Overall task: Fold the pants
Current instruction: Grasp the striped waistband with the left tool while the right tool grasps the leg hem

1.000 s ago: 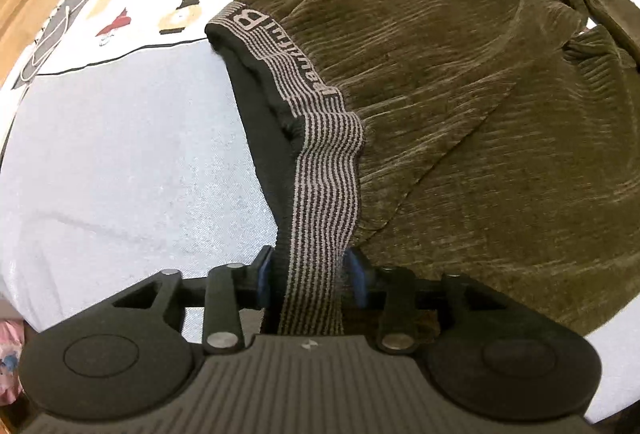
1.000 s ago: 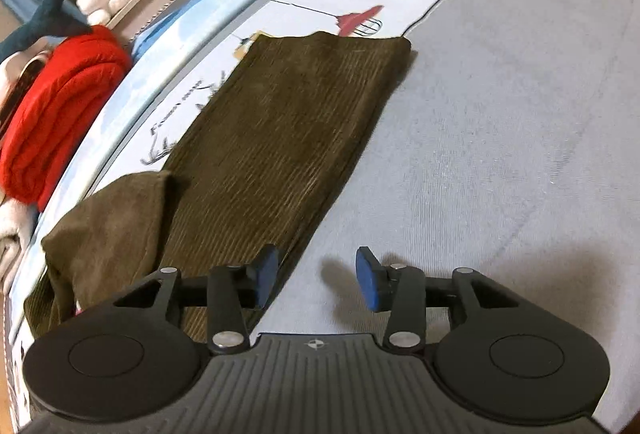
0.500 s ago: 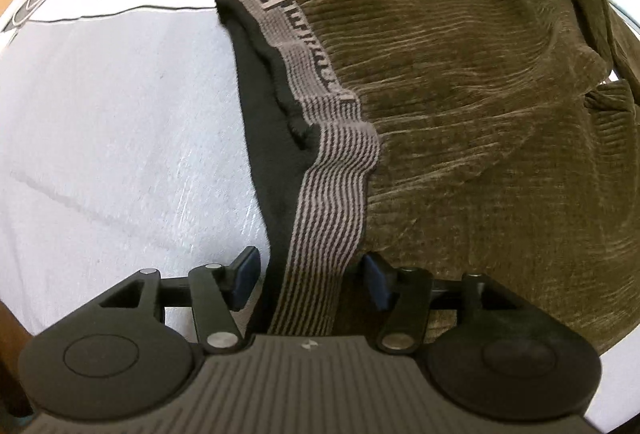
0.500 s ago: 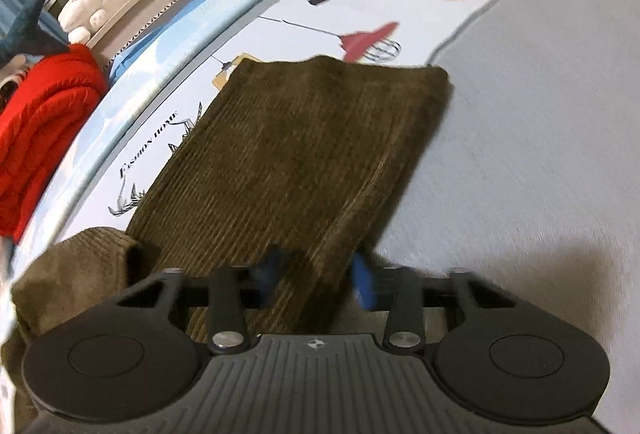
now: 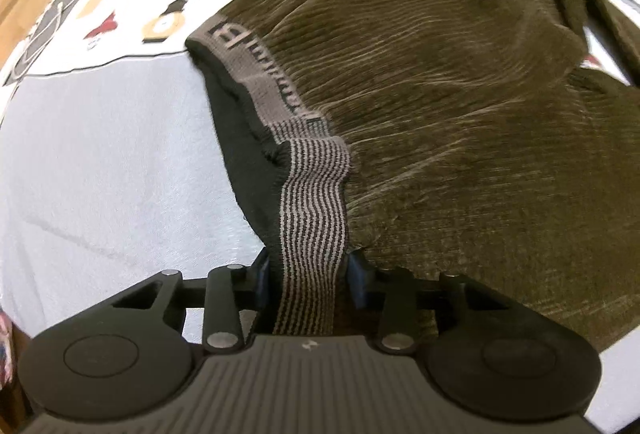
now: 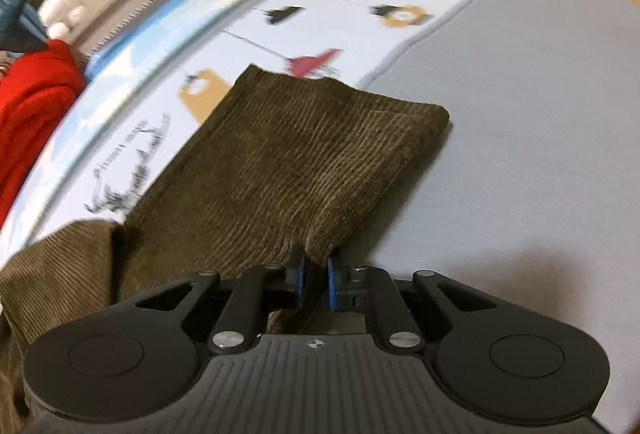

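Olive corduroy pants lie spread on my bed's grey sheet. Left fingers are closing around the striped waistband (band between them). Right fingers, nearly together and closing, pinch the leg's near edge; red garment lies beyond.

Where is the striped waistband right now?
In the left wrist view, the waistband runs down the picture's centre between the closing left gripper pads, grey sheet left, corduroy pants right.

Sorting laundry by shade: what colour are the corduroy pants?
Dark olive-brown pants; the left wrist view shows them best.
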A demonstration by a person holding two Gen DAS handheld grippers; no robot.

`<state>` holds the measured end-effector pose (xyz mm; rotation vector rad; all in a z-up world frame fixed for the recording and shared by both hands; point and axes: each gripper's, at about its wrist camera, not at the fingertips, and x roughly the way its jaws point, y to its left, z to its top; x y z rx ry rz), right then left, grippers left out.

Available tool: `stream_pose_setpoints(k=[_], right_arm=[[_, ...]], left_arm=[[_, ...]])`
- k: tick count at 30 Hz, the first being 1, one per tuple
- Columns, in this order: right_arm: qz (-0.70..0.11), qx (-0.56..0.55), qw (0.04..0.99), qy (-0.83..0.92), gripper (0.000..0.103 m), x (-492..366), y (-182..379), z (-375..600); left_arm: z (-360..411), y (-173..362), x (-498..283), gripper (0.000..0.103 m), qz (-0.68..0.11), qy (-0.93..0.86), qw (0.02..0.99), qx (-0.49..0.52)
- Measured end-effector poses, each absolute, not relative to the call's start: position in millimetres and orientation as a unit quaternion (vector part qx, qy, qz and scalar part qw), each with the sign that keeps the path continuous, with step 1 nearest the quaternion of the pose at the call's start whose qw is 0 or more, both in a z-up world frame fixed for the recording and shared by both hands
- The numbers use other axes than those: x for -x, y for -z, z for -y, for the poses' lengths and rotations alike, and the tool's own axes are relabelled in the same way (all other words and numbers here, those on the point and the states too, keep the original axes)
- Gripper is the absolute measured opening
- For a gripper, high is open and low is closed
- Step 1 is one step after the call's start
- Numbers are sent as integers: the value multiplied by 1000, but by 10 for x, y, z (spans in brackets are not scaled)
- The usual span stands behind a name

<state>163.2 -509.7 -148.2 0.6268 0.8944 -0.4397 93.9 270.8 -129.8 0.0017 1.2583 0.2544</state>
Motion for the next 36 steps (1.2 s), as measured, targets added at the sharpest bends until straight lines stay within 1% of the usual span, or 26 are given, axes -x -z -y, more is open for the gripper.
stream_pose_setpoints(k=[5,9,11,13,16,19,21,23,28,30,31,32,33,35,36], right_arm=[[-429,-320,807,249,10,-1047,1429,5523],[-444,-350,764,312,10,-603,1500,5860],[-454,-366,750,314,10,-484,1546,5968],[-488,-357,752,261,11,-534,1623,5926],[-541,-321,758,173,13,-715,1709,5690],[-573,-294,757,114,13,-852,1751,5481],[-582,-291,751,112,13,-868,1755,5456],[-586,-312,740,114,11,-865,1762,5535],[-587,-333,726,131,10,-808,1736,5700],[-591,-334,724,121,10,-792,1716,5738],[-594,-327,727,108,11,-796,1717,5701],[-598,-317,730,95,13,-831,1709,5672],[-598,-309,735,84,14,-859,1686,5649],[-591,-299,745,77,27,-893,1625,5649],[-586,-294,751,79,29,-904,1590,5655]], left_arm=[[-2455,1225,-934,38,-579,-57,813,-10],[-2268,1203,-847,36,-584,5,811,-28],[-2273,1220,-789,36,-587,7,808,-49],[-2396,1240,-759,35,-591,-16,804,-71],[-2679,1291,-762,35,-603,-64,793,-65],[-2858,1350,-691,35,-609,-80,787,-49],[-2855,1341,-670,35,-604,-78,792,-42],[-2817,1345,-666,35,-601,-77,794,-44],[-2780,1408,-761,35,-606,-63,791,-58],[-2783,1437,-779,36,-612,-65,785,-68],[-2775,1450,-787,39,-616,-69,781,-72],[-2800,1464,-810,45,-620,-73,778,-73],[-2798,1469,-820,49,-624,-77,774,-74],[-2804,1440,-803,58,-626,-86,771,-78],[-2811,1407,-797,59,-623,-94,772,-81]])
